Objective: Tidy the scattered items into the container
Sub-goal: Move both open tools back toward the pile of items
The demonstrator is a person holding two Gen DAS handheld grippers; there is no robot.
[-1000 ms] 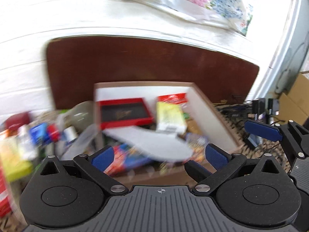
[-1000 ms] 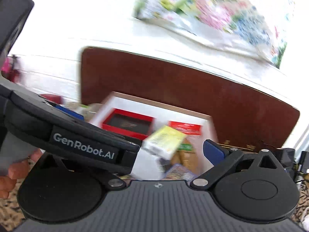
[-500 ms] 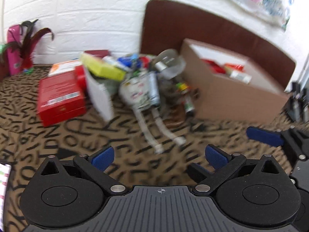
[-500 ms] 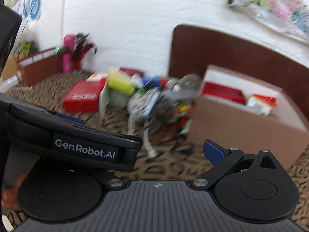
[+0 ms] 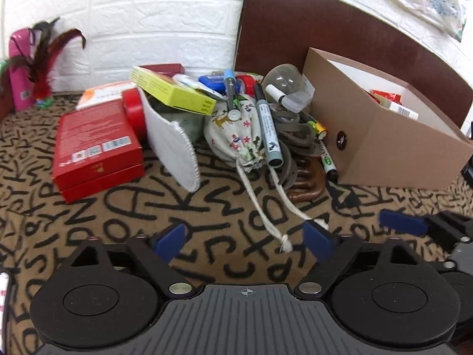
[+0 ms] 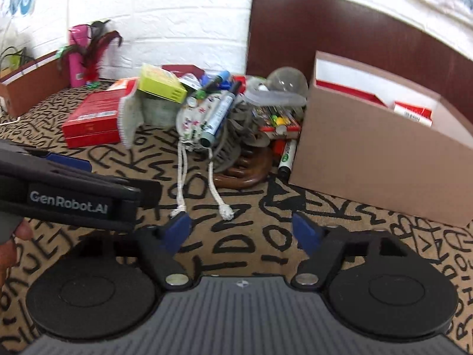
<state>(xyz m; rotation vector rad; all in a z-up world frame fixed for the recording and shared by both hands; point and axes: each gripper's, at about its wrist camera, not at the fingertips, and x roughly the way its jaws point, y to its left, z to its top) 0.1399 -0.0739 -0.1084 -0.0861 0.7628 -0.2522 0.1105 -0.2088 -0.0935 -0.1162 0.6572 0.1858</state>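
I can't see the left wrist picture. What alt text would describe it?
A pile of clutter, a red box, a drawstring pouch and markers, lies on a letter-patterned cloth beside a cardboard box. The open, empty left gripper fills the foreground.

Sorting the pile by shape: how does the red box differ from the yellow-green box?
The red box lies flat on the patterned cloth; the yellow-green box sits tilted on top of the pile. The red box looks larger and bulkier; the yellow-green box is slimmer. Both are closed, rectangular, and outside the cardboard container.
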